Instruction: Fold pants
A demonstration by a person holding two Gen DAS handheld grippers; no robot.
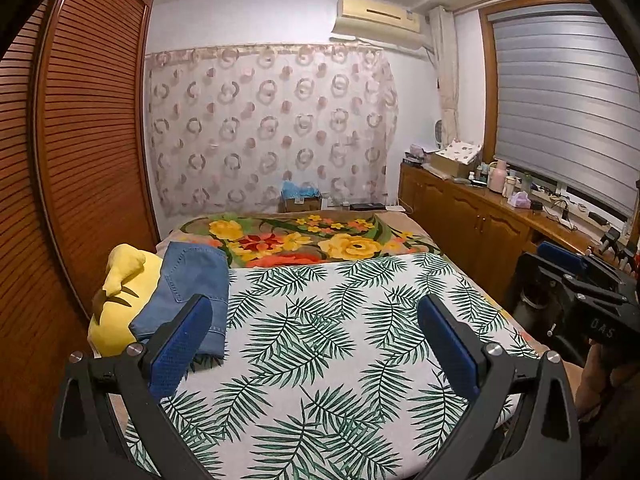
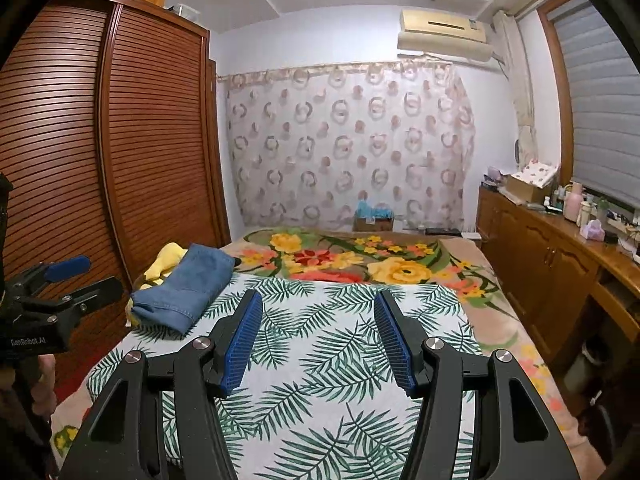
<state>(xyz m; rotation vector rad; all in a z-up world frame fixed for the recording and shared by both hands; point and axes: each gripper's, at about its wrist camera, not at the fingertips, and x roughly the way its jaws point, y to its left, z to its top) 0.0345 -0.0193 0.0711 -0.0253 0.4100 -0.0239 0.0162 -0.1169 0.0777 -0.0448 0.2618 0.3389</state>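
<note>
While both grippers were held above the palm-leaf printed white cloth (image 1: pixel 320 340), the folded blue denim pants (image 1: pixel 188 296) were noted ahead and to the left of each tool, resting partly on a yellow plush toy (image 1: pixel 116 292) at the cloth's left edge. The long axis of the bundle was seen to run away from the tools, tilted slightly rightward. The left gripper (image 1: pixel 316 344) was recorded wide apart and empty, just beside the pants' near hem, so judged nearer. The right gripper (image 2: pixel 318 340) was recorded moderately spread, empty, well apart from the pants (image 2: pixel 186 292).
</note>
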